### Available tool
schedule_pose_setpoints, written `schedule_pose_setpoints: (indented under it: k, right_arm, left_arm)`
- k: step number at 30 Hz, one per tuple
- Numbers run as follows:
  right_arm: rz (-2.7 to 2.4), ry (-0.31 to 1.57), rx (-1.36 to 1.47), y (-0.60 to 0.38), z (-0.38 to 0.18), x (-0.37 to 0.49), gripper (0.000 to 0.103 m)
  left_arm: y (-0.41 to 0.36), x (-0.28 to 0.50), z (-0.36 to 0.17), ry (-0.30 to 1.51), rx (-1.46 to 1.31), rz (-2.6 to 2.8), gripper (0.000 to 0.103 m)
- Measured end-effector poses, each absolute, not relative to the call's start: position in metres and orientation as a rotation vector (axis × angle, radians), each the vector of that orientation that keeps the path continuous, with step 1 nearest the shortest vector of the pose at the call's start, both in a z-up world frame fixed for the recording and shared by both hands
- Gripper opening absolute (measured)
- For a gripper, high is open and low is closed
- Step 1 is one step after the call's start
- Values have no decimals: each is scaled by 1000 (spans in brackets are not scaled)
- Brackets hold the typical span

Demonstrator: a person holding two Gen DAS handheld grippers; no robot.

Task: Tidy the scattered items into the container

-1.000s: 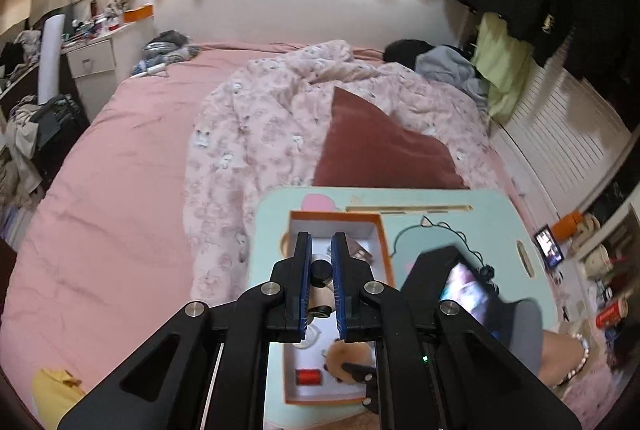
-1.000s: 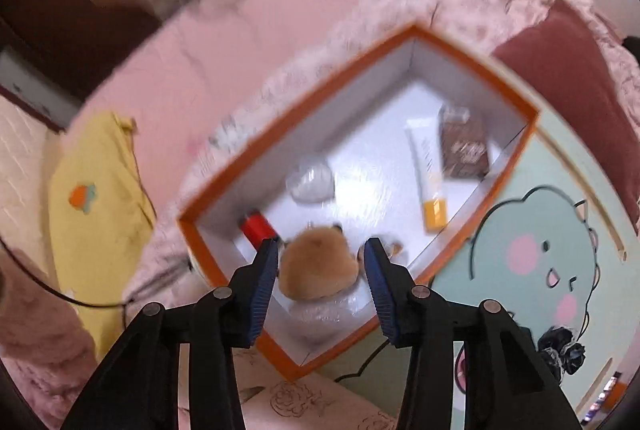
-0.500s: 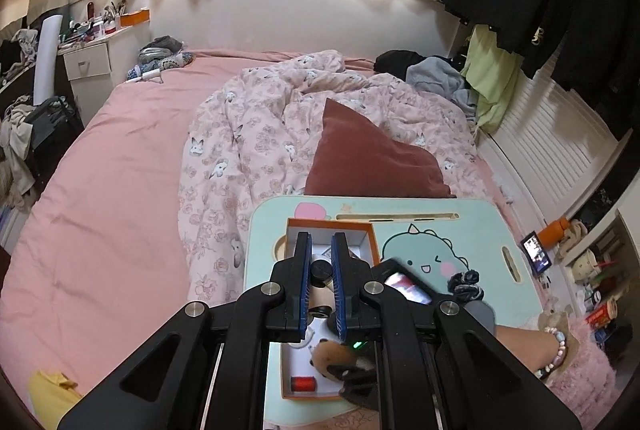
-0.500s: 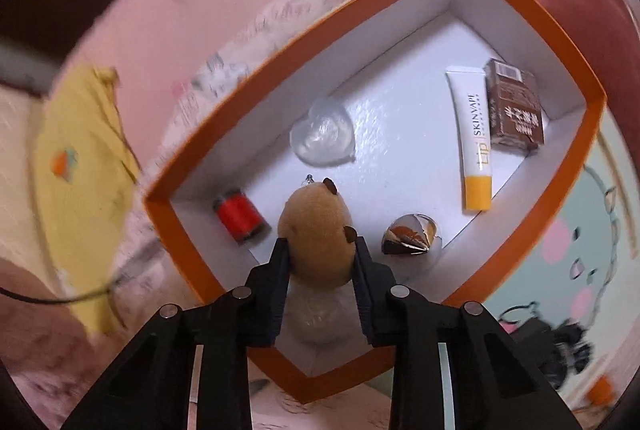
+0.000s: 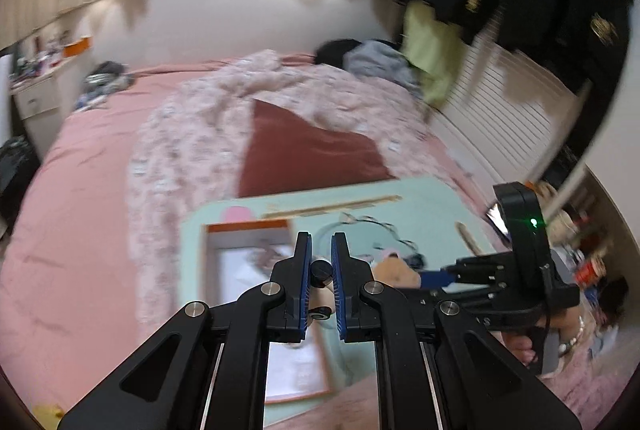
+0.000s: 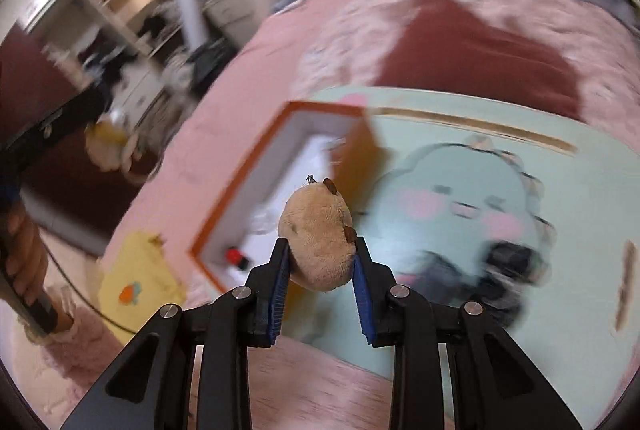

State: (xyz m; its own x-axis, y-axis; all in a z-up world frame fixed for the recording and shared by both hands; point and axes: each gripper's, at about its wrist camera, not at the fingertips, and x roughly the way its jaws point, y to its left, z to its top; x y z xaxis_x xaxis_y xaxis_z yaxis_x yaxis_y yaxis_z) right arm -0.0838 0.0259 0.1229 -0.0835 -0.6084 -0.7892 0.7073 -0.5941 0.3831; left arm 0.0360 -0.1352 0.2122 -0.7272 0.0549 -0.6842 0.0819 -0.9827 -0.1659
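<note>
My right gripper (image 6: 320, 262) is shut on a small tan plush hamster (image 6: 318, 230) and holds it above the mint lap tray (image 6: 480, 133), just right of the orange-rimmed white box (image 6: 240, 205). In the left wrist view the right gripper (image 5: 424, 276) and the plush hamster (image 5: 394, 270) show right of my left fingers. My left gripper (image 5: 321, 270) is shut on a small bottle with a black cap (image 5: 321, 268), held over the box's (image 5: 248, 230) right edge. A red spool (image 6: 236, 256) lies inside the box.
The tray (image 5: 420, 205) rests on a pink bed with a floral quilt (image 5: 200, 133) and a maroon pillow (image 5: 304, 145). A black hair tie (image 6: 508, 262) lies on the tray's right part. A yellow cloth (image 6: 140, 278) lies left of the box. Clothes hang at the right.
My right gripper has lifted the plush hamster up out of the box and swung right, over the tray. My left gripper has shifted right with its bottle. Both views are blurred by motion.
</note>
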Motion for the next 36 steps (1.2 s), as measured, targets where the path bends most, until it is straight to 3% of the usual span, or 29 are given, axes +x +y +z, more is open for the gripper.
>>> schedule_pose_setpoints:
  k: [10,19,23,25,30,32,36]
  right_arm:
    - [-1857,72,1398,100,85,-110,29]
    - [-1802,117,1468,102,60,-103,34]
    - [-1826,102,1454,105,66,-102,38]
    - [-1860,84,1420,110,76,-101,44]
    - [-1933,-71,1289,133,107,-100,62]
    - [-1962,-113,1239,138,118,-101,63]
    - [-1976,-156,1192,142,128,-100,64]
  left_arm:
    - [-50,-38,112,301,1562,-2872,11]
    - [-36,-70,74,302,1709,-2772,11]
    - [-42,-71,76,376,1684,-2773,47]
    - [-46,-68,82,391,1644,-2775,54]
    - [-65,-49,105,415,1523,-2781,58]
    - [-74,-39,115,424,1474,-2773,64]
    - [-93,-10,133,446,1332,-2777,64]
